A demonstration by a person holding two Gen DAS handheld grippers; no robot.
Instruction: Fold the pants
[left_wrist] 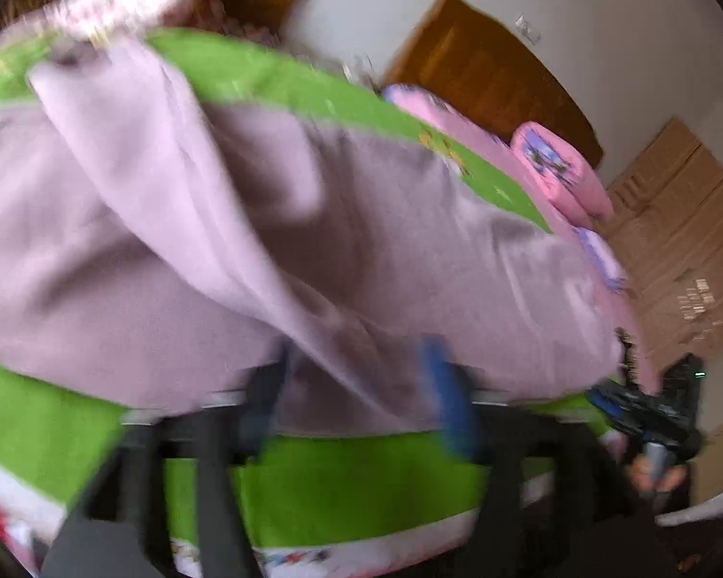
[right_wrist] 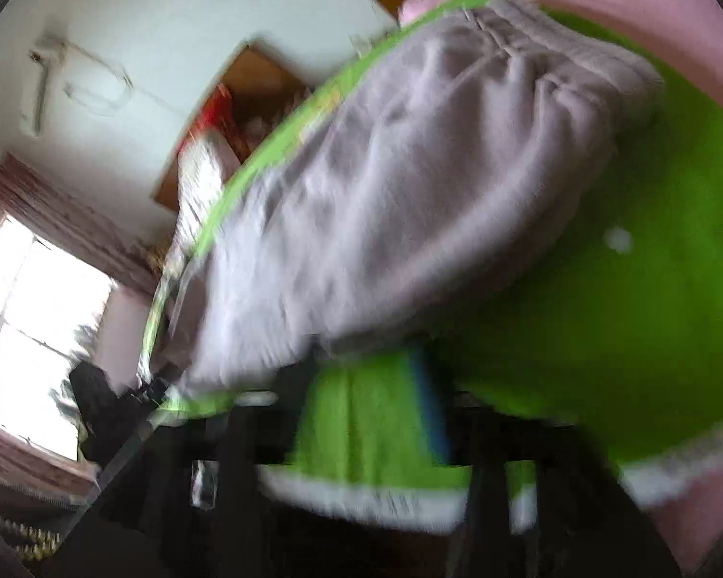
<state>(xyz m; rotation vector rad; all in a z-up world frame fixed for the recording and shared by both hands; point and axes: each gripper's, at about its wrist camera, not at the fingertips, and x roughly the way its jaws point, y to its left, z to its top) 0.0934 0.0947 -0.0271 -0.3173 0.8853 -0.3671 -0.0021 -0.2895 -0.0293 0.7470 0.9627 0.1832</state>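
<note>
Lilac sweatpants (left_wrist: 274, 221) lie on a green blanket (left_wrist: 342, 477) on a bed, with one layer of cloth folded over. Both views are blurred. My left gripper (left_wrist: 356, 385) is at the near edge of the pants, its jaws apart, with cloth lying between its blue-padded fingers (left_wrist: 446, 390). My right gripper (right_wrist: 361, 371) is at the near hem of the pants (right_wrist: 409, 183), whose gathered waistband lies at the far end. Its jaws stand apart with green blanket between them. The right gripper also shows in the left wrist view (left_wrist: 650, 414).
Pink pillows (left_wrist: 559, 168) lie at the head of the bed against a wooden headboard (left_wrist: 487, 67). A window (right_wrist: 33, 337) is at the left, a wooden shelf (right_wrist: 246, 91) on the white wall, and cardboard boxes (left_wrist: 684, 241) on the right.
</note>
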